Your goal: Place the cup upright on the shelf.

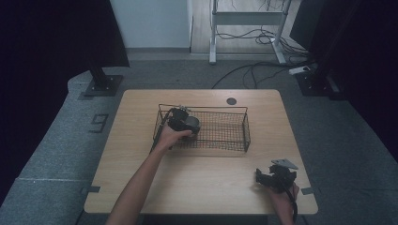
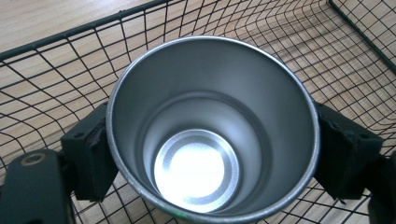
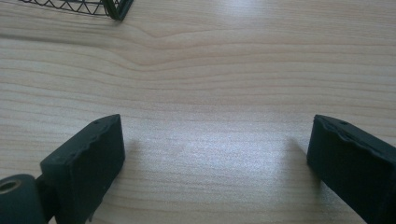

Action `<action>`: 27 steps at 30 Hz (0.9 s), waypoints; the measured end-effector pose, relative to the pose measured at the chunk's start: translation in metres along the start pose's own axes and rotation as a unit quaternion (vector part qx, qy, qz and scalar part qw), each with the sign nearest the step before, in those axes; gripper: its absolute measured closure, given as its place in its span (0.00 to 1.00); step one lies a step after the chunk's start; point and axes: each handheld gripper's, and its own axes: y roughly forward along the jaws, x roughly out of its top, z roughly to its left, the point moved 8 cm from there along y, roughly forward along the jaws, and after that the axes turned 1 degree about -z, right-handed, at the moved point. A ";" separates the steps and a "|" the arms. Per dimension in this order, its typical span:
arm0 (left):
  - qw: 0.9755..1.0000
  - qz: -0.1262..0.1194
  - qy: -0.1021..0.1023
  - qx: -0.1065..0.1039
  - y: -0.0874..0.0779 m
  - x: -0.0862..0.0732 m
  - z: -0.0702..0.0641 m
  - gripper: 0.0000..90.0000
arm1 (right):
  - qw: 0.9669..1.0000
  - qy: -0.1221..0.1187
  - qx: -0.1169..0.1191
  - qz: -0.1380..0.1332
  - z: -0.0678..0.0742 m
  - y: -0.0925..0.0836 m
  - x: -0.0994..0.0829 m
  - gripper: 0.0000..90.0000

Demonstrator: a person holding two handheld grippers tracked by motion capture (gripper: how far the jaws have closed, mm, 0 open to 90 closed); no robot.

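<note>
Steel cup (image 2: 212,135) hard to make out from high view: just a dim grey shape (image 1: 191,124) under the left gripper (image 1: 180,119), at left end of the wire basket (image 1: 237,136). Cup base and outer wall hidden in left gripper view; near rim cut off at bottom edge. Cannot tell whether cup rests on basket mesh or hangs above it.

Left gripper view fills the gap: looking straight down into open mouth of cup, shiny inside, bright round bottom. Left gripper (image 2: 212,154) pinching the cup, black pads pressed against its wall on both sides. Basket mesh all around and beneath, light wood showing through.

Left hand (image 1: 171,137) on the gripper body, forearm coming up from bottom of high view. Gripper cable running down by basket's left wall, partly lost against dark wire.

Right gripper (image 1: 268,177) small and dark in high view near front right corner of wooden table (image 1: 141,164), grey three-cornered plate on top; jaw gap not readable there. Right gripper view settles it: right gripper (image 3: 215,154) spread wide, nothing between the pads, bare wood grain below. Basket corner (image 3: 112,8) clipped at top left of that view, well apart from the jaws.
</note>
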 end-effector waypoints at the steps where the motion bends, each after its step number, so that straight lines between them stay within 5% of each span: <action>1: 1.000 0.000 -0.002 0.002 0.000 0.000 0.000 0.16 | 1.000 0.000 0.000 0.000 0.000 0.000 0.000 0.05; 13: 0.999 -0.030 -0.010 0.002 -0.018 0.008 0.001 0.09 | 1.000 0.000 0.001 0.000 0.000 0.000 0.000 0.05; 27: 0.994 -0.104 0.012 -0.019 -0.080 0.000 -0.012 0.12 | 1.000 0.000 0.002 0.000 0.000 0.000 0.000 0.05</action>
